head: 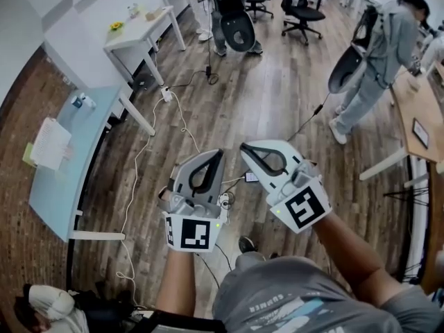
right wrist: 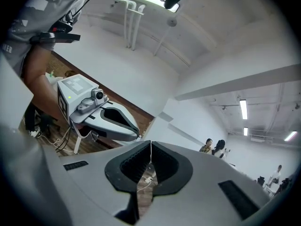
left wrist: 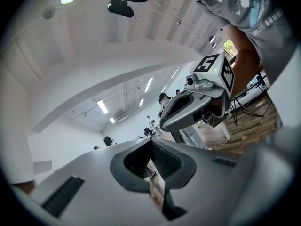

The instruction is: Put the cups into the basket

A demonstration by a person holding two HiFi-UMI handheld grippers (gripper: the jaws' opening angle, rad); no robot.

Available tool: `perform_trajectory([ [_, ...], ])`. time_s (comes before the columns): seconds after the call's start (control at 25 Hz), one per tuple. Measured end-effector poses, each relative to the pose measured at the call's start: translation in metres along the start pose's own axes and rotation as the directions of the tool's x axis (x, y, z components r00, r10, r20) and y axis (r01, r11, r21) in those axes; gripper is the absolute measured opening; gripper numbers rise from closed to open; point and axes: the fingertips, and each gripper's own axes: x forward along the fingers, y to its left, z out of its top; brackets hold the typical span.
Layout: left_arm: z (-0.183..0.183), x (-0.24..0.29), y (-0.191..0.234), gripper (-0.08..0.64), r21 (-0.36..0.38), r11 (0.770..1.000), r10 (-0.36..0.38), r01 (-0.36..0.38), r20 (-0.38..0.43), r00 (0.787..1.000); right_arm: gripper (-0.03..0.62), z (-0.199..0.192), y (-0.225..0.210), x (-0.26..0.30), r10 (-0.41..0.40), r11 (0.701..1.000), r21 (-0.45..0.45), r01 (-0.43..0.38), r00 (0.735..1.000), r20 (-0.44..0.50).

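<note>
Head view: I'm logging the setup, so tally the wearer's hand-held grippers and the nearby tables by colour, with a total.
Hand-held grippers: 2 (left hand-held gripper, right hand-held gripper)
Light blue table: 1
White table: 1
Wooden table: 1
Total: 5; the farther desks are too cropped to count.

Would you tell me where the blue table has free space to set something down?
The blue table is bare in its near half, below the white item. Its far end holds a small bottle; cables crowd the floor beside it.
</note>
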Motion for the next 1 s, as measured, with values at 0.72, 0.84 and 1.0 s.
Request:
perform_trajectory([
  [0.72, -0.059, 0.042, 0.063, 0.000, -0.015, 1.000, -0.025, 0.025, 0.024, 0.999, 0.012, -0.017, -0.034, 0.087, -0.021, 1.000, -0.009, 0.021, 1.000, -0.014],
  [0.84, -0.067, 0.055, 0.069, 0.000, -0.020, 0.999, -0.024, 0.025, 0.021, 0.999, 0.012, -0.023, -0.044, 0.096, -0.016, 1.000, -0.008, 0.016, 1.000, -0.006],
  [1.0, -0.080, 0.083, 0.082, 0.001, -0.013, 1.000, -0.016, 0.016, 0.006, 1.000, 0.012, -0.042, -0.064, 0.115, -0.003, 1.000, 0.003, 0.003, 1.000, -0.009],
])
